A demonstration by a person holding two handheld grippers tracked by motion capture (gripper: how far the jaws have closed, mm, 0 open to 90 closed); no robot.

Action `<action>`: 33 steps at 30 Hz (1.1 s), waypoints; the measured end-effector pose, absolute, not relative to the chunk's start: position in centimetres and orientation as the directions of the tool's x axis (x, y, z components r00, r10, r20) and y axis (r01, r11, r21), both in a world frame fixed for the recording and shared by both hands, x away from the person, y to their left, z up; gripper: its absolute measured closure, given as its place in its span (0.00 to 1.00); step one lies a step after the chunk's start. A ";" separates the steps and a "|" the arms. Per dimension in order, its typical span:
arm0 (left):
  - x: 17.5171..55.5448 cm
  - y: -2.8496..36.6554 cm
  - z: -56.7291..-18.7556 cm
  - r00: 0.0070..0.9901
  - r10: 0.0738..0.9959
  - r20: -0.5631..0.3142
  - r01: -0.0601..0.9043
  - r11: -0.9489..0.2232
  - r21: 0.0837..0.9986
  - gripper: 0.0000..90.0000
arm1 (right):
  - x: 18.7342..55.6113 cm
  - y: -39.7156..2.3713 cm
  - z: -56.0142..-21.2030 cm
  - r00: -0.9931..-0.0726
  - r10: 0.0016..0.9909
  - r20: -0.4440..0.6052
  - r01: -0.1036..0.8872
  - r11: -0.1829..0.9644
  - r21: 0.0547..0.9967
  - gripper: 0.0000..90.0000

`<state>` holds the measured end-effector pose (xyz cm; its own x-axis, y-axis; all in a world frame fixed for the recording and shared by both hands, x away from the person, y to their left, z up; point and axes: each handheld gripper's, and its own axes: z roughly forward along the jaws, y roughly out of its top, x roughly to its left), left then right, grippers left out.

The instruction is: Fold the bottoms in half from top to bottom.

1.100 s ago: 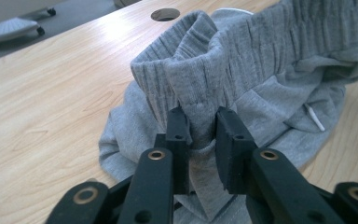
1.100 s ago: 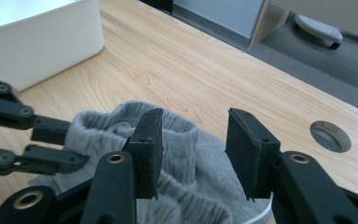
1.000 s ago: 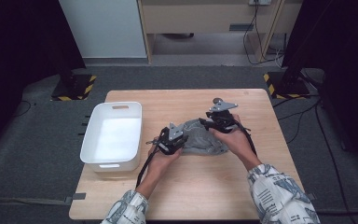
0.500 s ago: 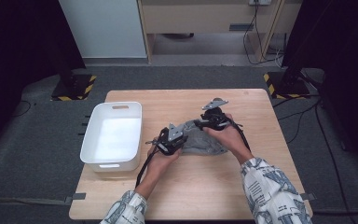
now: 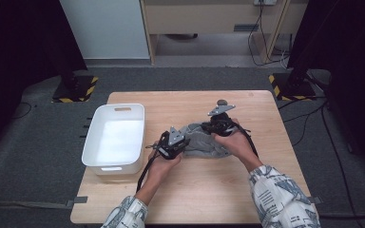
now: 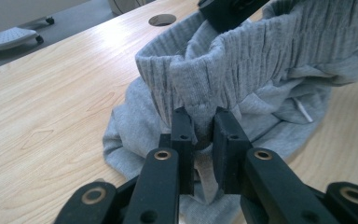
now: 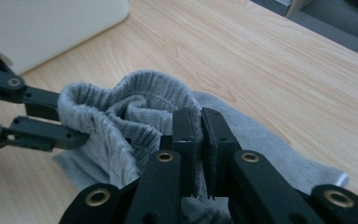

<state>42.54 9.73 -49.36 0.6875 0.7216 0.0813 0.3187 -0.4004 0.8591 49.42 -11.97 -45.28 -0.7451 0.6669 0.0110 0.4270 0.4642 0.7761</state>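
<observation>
Light wooden table point(image 5: 266, 185), frame centre: left gripper point(image 6: 200, 123) clamps ribbed waistband of crumpled grey knit garment point(image 6: 261, 60); right gripper point(image 7: 198, 126), jaws just closed, pinches same waistband.

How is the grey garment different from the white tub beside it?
The grey garment lies soft and crumpled mid-table; the white tub is rigid, boxy, at the left edge. The left gripper and right gripper pinch the garment's ribbed band; nothing touches the tub. Both rest on the wooden table.

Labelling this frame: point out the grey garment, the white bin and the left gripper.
grey garment point(image 6: 242, 60): left gripper view, on its ribbed waistband.
white bin point(image 5: 116, 109): high view, on its far rim by the handle slot.
left gripper point(image 6: 204, 126): left gripper view, between its fingertips, on pinched cloth.
</observation>
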 end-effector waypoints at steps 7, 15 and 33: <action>41.2 10.0 -48.8 0.700 0.706 0.105 0.297 -0.422 0.856 0.88 | 46.9 -13.0 -44.5 -0.765 0.644 -0.001 0.384 0.457 0.802 0.95; 39.8 10.2 -49.2 0.720 0.682 0.128 0.284 -0.457 0.843 0.87 | 44.3 -14.0 -44.6 -0.780 0.626 -0.005 0.356 0.449 0.819 0.95; 38.6 11.2 -50.4 0.723 0.668 0.177 0.299 -0.534 0.791 0.84 | 41.4 -14.8 -45.2 -0.800 0.599 -0.025 0.317 0.458 0.831 0.95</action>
<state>38.59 11.16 -50.43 0.7232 0.6675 0.1771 0.2993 -0.5341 0.7907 41.41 -14.84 -45.23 -0.8001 0.5993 -0.0250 0.3168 0.4577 0.8308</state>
